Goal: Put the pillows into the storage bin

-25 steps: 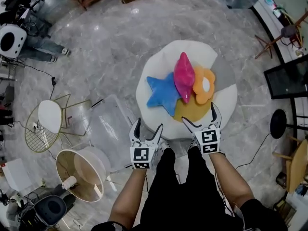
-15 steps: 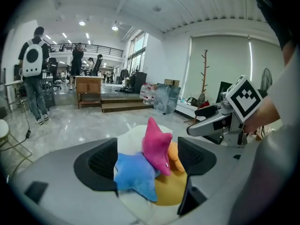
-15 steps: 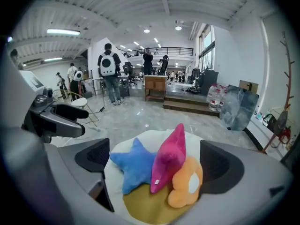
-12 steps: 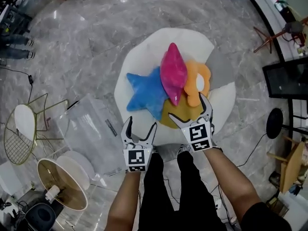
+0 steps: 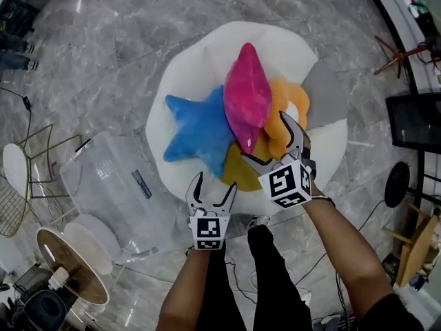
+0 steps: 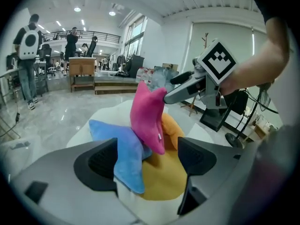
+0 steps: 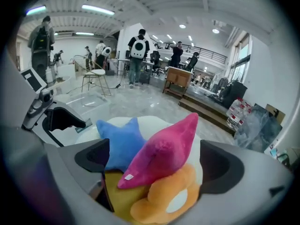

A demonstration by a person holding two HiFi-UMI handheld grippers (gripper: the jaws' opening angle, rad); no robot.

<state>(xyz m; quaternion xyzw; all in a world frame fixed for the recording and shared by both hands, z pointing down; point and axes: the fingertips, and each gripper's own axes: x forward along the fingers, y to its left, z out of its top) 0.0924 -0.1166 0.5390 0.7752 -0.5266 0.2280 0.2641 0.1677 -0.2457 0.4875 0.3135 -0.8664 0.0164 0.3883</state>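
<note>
Several plush pillows are piled on a white round cushion [image 5: 189, 61]: a blue star [image 5: 196, 129], a pink one [image 5: 248, 95] on top, an orange flower [image 5: 288, 109] and a yellow one [image 5: 238, 171] underneath. My right gripper [image 5: 267, 138] hangs open over the yellow and orange pillows, with the pink pillow [image 7: 164, 151] between its jaws in the right gripper view. Near the cushion's front edge my left gripper [image 5: 214, 185] is open and holds nothing; the blue star [image 6: 119, 149] lies just ahead of it. The clear storage bin [image 5: 110, 192] stands on the floor to the left.
A tan lampshade [image 5: 72, 274] and a wire chair [image 5: 17, 185] stand at the lower left beyond the bin. A dark screen [image 5: 413, 119] and a black round base [image 5: 396, 181] are at the right. Cables trail over the marble floor. People stand far back in the room.
Both grippers have moved forward to the pillows. The right one has gone from the cushion's front edge to over the orange and yellow pillows. Both stay open.
</note>
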